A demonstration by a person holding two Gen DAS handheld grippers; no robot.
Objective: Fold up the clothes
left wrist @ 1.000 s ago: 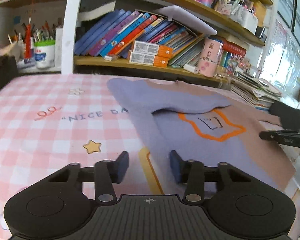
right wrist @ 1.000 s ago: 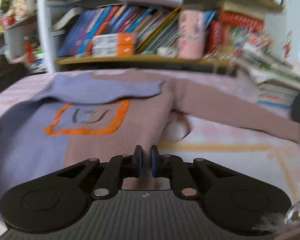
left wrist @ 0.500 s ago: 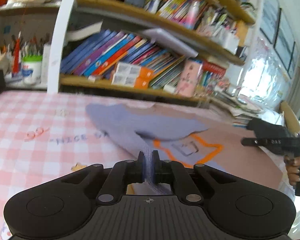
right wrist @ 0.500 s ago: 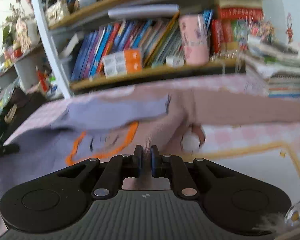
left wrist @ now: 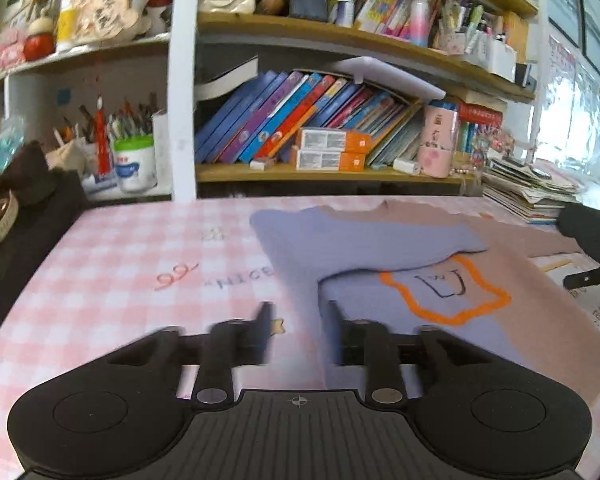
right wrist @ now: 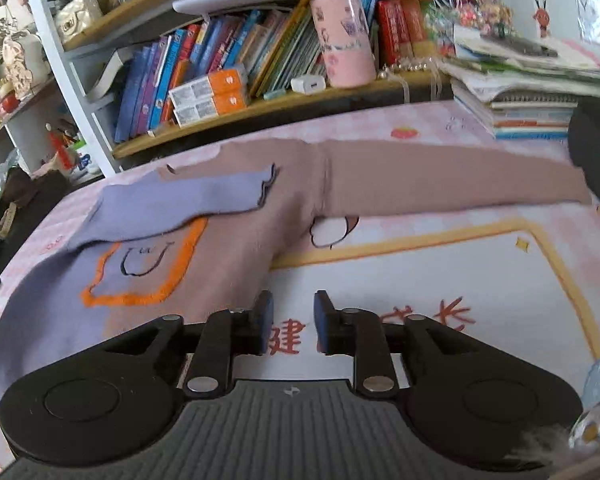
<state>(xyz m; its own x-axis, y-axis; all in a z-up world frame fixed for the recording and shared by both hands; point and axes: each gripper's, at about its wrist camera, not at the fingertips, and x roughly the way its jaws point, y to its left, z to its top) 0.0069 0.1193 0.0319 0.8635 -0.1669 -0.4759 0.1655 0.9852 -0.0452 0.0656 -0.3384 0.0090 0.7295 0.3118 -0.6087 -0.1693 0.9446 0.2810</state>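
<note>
1. The left gripper (left wrist: pixel 298 330) hovers over the sweater's (left wrist: pixel 380 240) left edge, its jaws opening, gripping nothing.
2. The sweater lies flat on the pink checked tablecloth (left wrist: pixel 120 260), lilac sleeve (right wrist: pixel 188 200) folded across the chest.
3. The right gripper (right wrist: pixel 293 320) sits just right of the sweater, jaws opening and empty.

A table under a pink-and-white checked cloth (left wrist: pixel 112 248) fills the near ground, and along its far edge runs a wooden bookshelf (left wrist: pixel 324 172) on a white upright (left wrist: pixel 182 80), crowded with leaning books (left wrist: pixel 292 116), two orange-and-white boxes (left wrist: pixel 332 148) and a pink canister (left wrist: pixel 440 140). To the far left stands a white tub of pens (left wrist: pixel 134 160). At the far right a stack of papers and notebooks (right wrist: pixel 528 96) sits beneath a bright window (left wrist: pixel 568 128) that floods that side with daylight.
</note>
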